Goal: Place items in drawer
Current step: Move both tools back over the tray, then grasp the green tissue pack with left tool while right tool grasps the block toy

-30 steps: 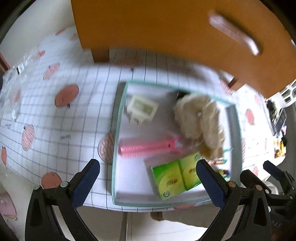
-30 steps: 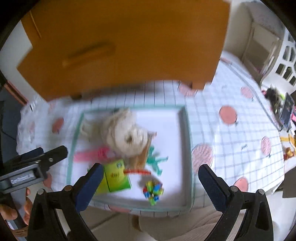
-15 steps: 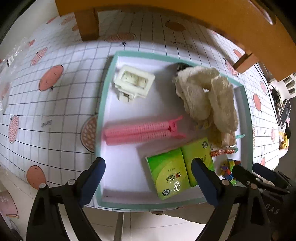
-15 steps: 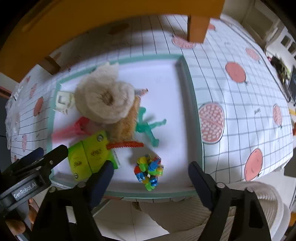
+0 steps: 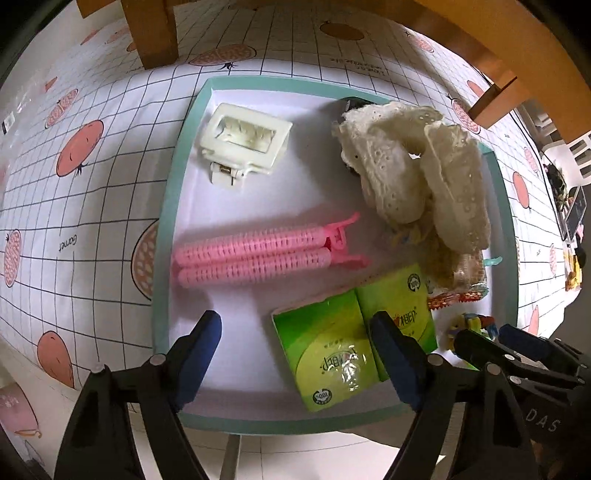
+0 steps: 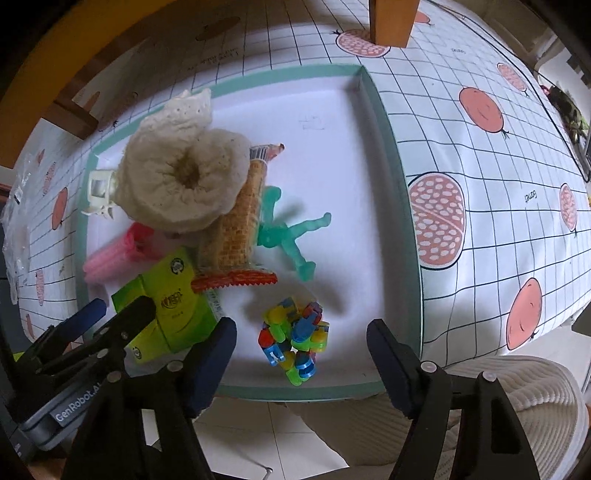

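Observation:
A teal-rimmed white tray holds a cream claw clip, pink hair rollers, a cream lace cloth and a green tissue pack. My left gripper points down over the tray's near edge. Its jaws are closing, the right finger over the tissue pack and the left finger clear of it. My right gripper hangs over a cluster of colourful blocks. Its jaws are also closing, with gaps on both sides of the cluster. A green figurine and a wafer packet lie beyond.
The orange wooden cabinet stands behind the tray on legs. The tray rests on a checked tablecloth with fruit prints. The table edge runs just under both grippers. A person's cream ribbed clothing shows below it.
Both grippers have come down close over the tray and their jaws have narrowed. The cabinet front with its handle has slid out of the top of both views.

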The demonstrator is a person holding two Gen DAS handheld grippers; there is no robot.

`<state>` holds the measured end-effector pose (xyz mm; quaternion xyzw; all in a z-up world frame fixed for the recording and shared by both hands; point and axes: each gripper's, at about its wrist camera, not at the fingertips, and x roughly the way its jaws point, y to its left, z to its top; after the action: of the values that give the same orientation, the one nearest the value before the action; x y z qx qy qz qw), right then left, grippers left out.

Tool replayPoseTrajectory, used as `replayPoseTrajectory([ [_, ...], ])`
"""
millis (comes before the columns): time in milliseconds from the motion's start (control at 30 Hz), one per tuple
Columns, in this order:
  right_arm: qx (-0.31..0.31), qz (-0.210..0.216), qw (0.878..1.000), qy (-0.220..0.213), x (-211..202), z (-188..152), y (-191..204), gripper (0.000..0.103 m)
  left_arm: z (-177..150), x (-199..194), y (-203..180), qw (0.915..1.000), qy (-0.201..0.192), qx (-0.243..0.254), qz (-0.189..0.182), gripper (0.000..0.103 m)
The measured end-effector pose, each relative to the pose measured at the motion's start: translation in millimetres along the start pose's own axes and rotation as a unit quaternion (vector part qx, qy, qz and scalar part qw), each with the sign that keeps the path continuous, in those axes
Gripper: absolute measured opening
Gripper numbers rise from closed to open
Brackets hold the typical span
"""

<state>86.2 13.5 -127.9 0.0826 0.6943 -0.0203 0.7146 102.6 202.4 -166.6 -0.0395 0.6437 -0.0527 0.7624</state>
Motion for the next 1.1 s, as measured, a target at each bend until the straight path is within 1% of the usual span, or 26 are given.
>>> replayPoseTrajectory([
  [100,0.000,0.001,1.000,0.003,3.6,-0.4,-3.7,0.076,2.0,2.1,1.9,1.0000,0.003,0.001,0.007,0.084],
  [167,0.003,0.002,1.000,0.003,8.7,0.8,-3.4,0.076,1.9,3.0,6.4,0.9997,0.013,0.001,0.019,0.084],
  [300,0.010,0.009,1.000,0.005,10.2,1.5,-7.3,0.076,2.8,3.1,13.5,0.9994,0.027,-0.003,0.020,0.084],
  [400,0.014,0.012,1.000,0.007,9.3,-0.1,-9.9,0.076,4.4,2.9,11.9,0.9990,0.030,0.005,0.032,0.084],
  [500,0.015,0.014,1.000,0.008,12.4,0.6,-13.0,0.076,6.4,4.7,5.0,0.9995,0.026,0.004,0.018,0.084],
  [633,0.014,0.009,1.000,0.017,16.7,1.0,-11.1,0.076,3.6,13.1,-8.0,0.9992,0.028,0.016,0.026,0.084],
  [733,0.012,0.007,1.000,0.018,21.0,2.2,-10.5,0.072,-1.2,21.5,-9.6,0.9990,0.032,0.013,0.030,0.082],
  [800,0.014,0.006,1.000,0.022,24.7,2.3,-10.2,0.065,-2.2,23.6,-10.0,0.9989,0.027,0.013,0.034,0.080],
  [867,0.017,0.007,0.999,0.028,30.6,3.3,-11.0,0.062,-1.5,25.0,-11.6,0.9990,0.026,0.013,0.035,0.080],
  [967,0.020,0.004,0.999,0.032,38.1,6.4,-9.9,0.061,-2.1,24.7,-10.0,0.9989,0.023,0.017,0.037,0.080],
  [1100,0.005,-0.017,0.999,0.033,43.3,7.4,1.1,0.061,-8.4,17.6,-5.2,0.9979,0.022,0.033,0.052,0.078],
])
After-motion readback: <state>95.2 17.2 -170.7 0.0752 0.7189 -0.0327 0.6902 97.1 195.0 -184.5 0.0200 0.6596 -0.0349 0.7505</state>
